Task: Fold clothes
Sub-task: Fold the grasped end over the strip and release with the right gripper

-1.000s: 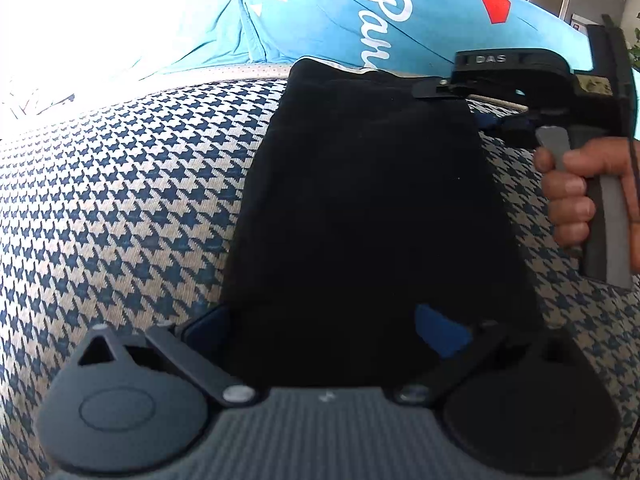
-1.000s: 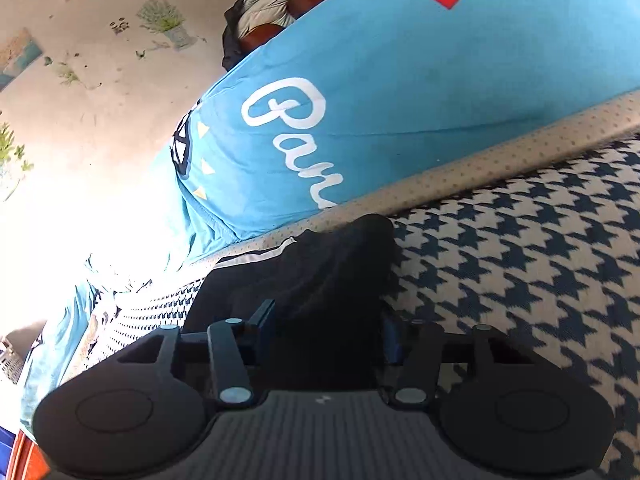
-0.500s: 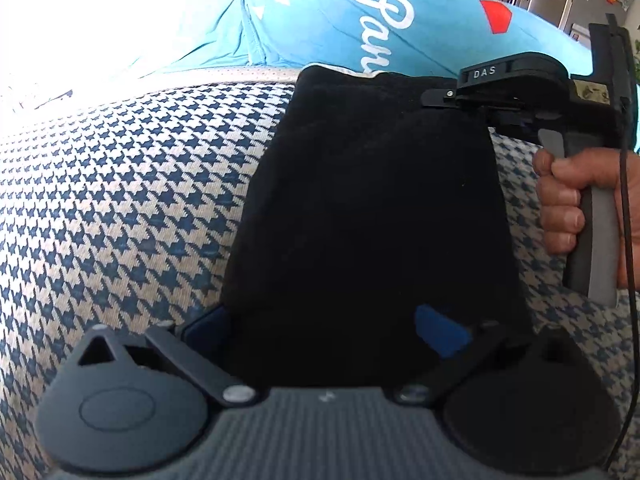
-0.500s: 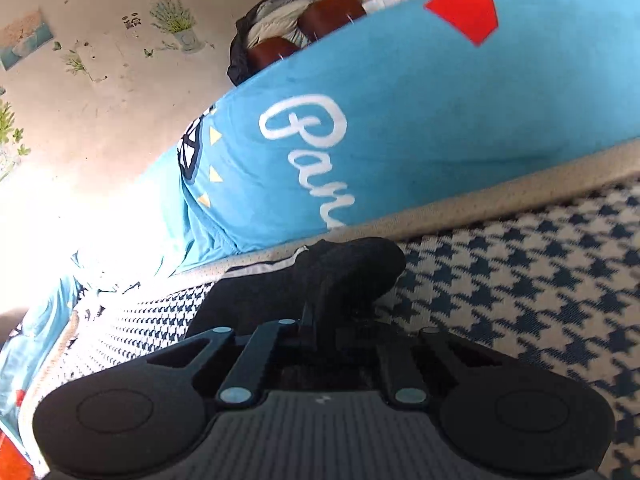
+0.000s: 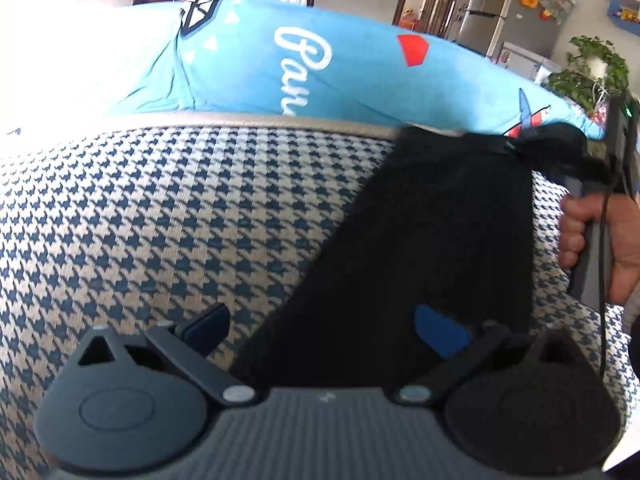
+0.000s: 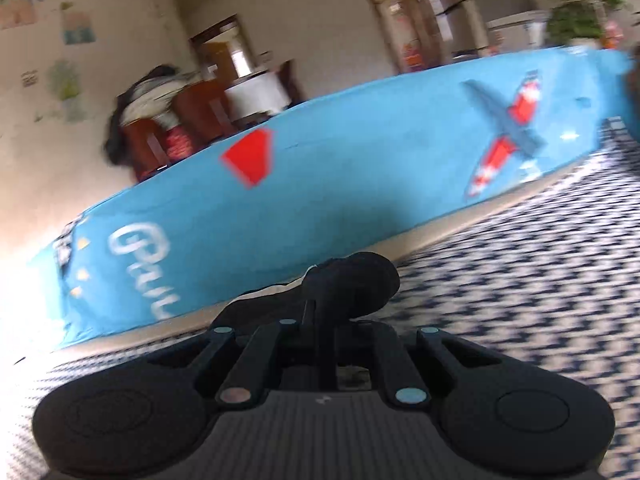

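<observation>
The right gripper (image 6: 320, 316) is clamped on a bunched corner of the black fabric garment (image 5: 432, 232); a rounded wad of the dark cloth protrudes past the closed fingertips. In the left wrist view this gripper appears at the garment's far right corner, with the person's hand (image 5: 596, 240) wrapped around its handle beside the garment's right edge.

The left gripper (image 5: 320, 328) stands with its blue-padded fingers (image 5: 436, 330) spread wide at the garment's near end. Only the right pad overlies the black cloth; the left pad is over bare upholstery just beside the garment's near left edge. Nothing is pinched between them.

The garment lies as a long dark strip on the blue-and-cream houndstooth upholstered surface (image 5: 160, 220), running from the left gripper to the cream piping at the surface's far edge. Beyond the garment's far end rests a bright blue printed cushion (image 5: 340, 80).

Task status, as a judgement: the garment appears already narrowed into a strip. The far corner is held, which suggests a crosswise fold is starting. The left gripper has yet to take hold, and no finished fold is visible.

Legible writing: white cursive script on the cushion begins "Pan"; the rest is cut off by the piping. A red pentagon and a pixelated red-and-blue cross motif are also printed there.
</observation>
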The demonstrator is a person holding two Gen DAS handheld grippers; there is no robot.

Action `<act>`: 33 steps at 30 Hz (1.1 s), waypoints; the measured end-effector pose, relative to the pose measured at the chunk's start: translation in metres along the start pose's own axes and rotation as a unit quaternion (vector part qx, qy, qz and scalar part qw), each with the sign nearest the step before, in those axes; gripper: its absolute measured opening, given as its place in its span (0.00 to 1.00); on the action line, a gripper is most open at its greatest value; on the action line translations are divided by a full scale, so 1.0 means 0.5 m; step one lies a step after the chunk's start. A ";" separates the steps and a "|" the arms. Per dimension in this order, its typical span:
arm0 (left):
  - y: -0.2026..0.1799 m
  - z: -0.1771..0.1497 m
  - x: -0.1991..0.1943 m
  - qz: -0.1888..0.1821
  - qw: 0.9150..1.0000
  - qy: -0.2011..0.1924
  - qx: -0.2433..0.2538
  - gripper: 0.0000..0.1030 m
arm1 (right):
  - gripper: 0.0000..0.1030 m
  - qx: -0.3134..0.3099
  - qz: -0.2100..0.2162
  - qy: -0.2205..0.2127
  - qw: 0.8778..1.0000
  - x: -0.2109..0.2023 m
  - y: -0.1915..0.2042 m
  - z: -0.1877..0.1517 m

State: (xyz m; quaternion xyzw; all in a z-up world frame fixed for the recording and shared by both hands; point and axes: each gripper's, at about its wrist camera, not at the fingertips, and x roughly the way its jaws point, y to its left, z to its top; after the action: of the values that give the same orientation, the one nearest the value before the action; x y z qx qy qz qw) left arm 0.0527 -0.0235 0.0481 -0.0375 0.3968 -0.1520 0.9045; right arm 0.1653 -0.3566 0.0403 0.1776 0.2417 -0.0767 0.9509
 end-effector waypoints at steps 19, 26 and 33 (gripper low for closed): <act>0.004 -0.002 0.017 0.041 0.999 -0.003 0.014 1.00 | 0.39 0.097 -0.168 -0.023 0.981 -0.197 -0.225 0.003; 0.009 -0.014 0.021 0.050 0.999 0.006 0.014 1.00 | 0.39 0.078 -0.093 0.014 0.992 -0.235 -0.171 -0.036; 0.010 -0.029 0.007 0.046 0.999 0.006 0.019 1.00 | 0.39 0.047 -0.012 0.064 0.997 -0.253 -0.106 -0.101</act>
State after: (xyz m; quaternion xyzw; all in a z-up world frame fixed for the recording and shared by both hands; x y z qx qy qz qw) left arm 0.0455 -0.0188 0.0348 -0.0007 0.4006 -0.1177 0.9087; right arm 0.0209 -0.3793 0.0442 0.2237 0.3006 -0.0878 0.9230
